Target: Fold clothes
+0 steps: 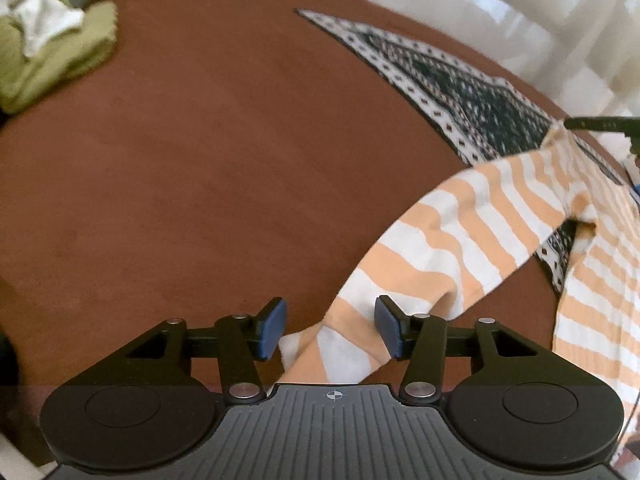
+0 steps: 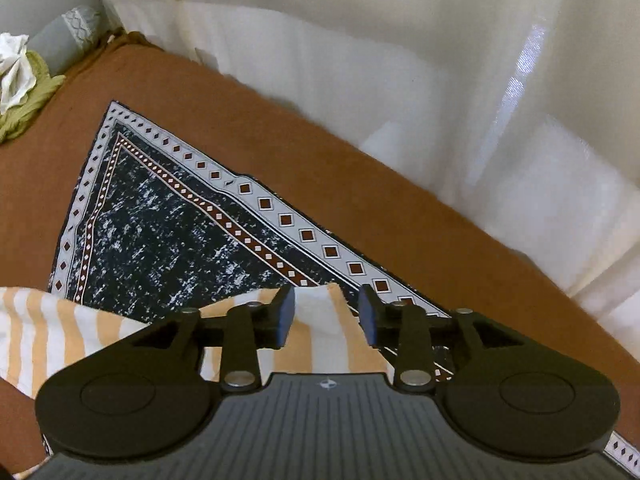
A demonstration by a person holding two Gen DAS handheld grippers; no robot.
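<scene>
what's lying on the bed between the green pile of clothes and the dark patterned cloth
Nothing: only bare brown bedcover lies between the green pile and the patterned cloth, shown best in the left wrist view.

One orange-and-white striped cotton garment [image 1: 472, 236], one dark patterned square cloth [image 2: 168, 232], one crumpled green fabric heap [image 1: 52, 68], one white rag [image 1: 40, 20].

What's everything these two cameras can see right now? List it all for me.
striped garment: one, orange and white, on the bedspread, partly over the patterned cloth
patterned cloth: one, dark with a white diamond border, spread flat
green clothes: one heap, white piece on top, far corner
bolster: one, grey, behind the heap
bedspread: one, brown
curtain: white, behind
left gripper: black, blue pads, open over the garment
right gripper: same, open
</scene>
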